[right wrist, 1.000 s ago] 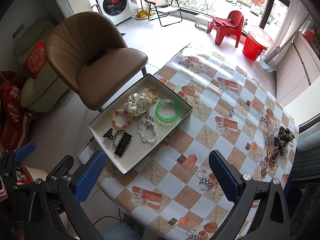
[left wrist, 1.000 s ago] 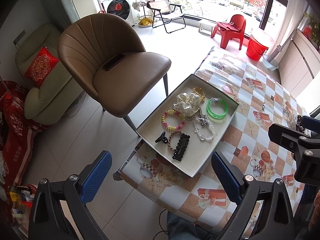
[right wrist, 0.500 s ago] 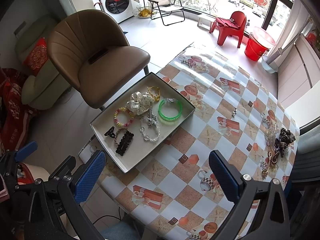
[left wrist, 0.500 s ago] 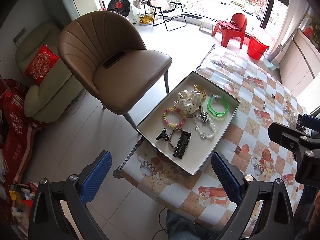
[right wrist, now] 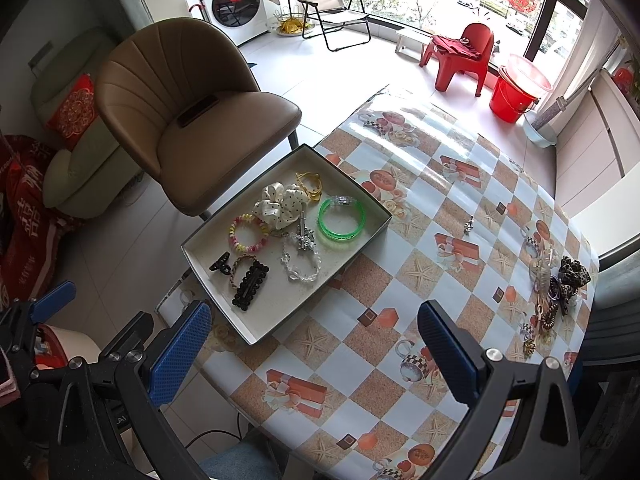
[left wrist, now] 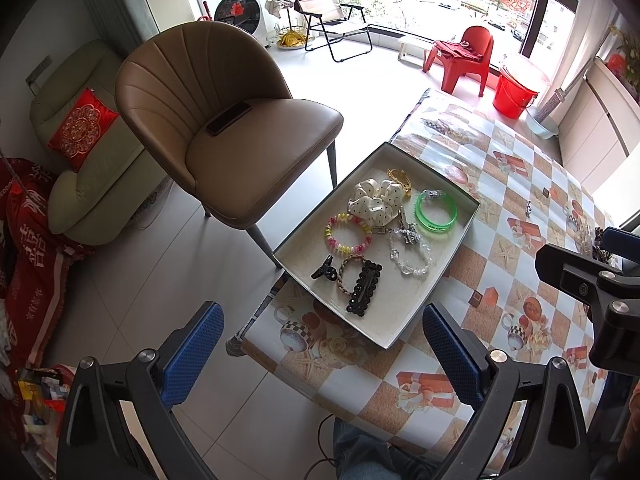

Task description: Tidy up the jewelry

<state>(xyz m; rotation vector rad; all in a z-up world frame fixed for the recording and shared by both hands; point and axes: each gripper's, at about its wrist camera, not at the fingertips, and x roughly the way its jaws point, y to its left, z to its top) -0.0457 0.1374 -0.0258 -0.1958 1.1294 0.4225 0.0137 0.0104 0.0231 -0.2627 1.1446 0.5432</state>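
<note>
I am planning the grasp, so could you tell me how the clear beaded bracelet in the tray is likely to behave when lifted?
The clear beaded bracelet lies in an uneven loop, so it would probably hang limp rather than hold its shape. Its smooth, glassy-looking beads may slip between the fingers. It touches a silver charm in the tray, which might drag along.

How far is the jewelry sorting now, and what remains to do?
Partly done: the tray already holds several pieces, among them a green bangle and a black hair clip. Nothing is in hand; the left gripper and right gripper are both open. A pile of accessories waits on the table's right edge.
</note>
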